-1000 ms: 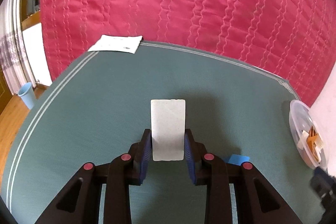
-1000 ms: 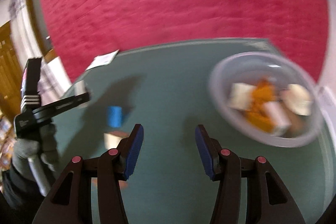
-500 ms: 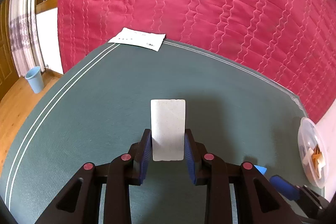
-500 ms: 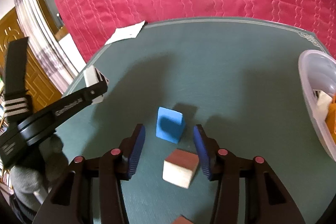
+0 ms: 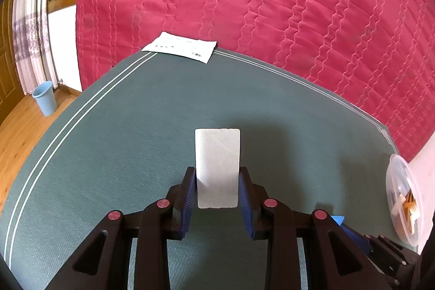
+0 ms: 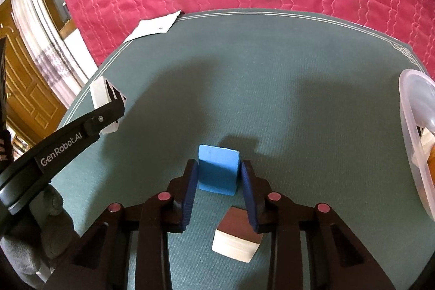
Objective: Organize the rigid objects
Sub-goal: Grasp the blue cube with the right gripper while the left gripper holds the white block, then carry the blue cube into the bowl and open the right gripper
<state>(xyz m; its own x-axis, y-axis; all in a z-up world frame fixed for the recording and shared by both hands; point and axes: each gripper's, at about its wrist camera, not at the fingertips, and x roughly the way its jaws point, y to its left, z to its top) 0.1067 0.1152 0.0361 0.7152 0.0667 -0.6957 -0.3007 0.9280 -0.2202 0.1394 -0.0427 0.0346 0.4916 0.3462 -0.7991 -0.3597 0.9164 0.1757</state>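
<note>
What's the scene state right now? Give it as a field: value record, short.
surface: green felt table mat
left gripper: jaws shut on white rectangular block, held above the mat
right gripper: jaws around blue wooden block; contact cannot be told
loose: brown-topped pale wooden block, nearer the camera than the blue one
container: clear plastic bowl, right edge, holds blocks
other: white paper sheet, far corner

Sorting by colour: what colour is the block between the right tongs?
Blue block, clearest in the right wrist view.
</note>
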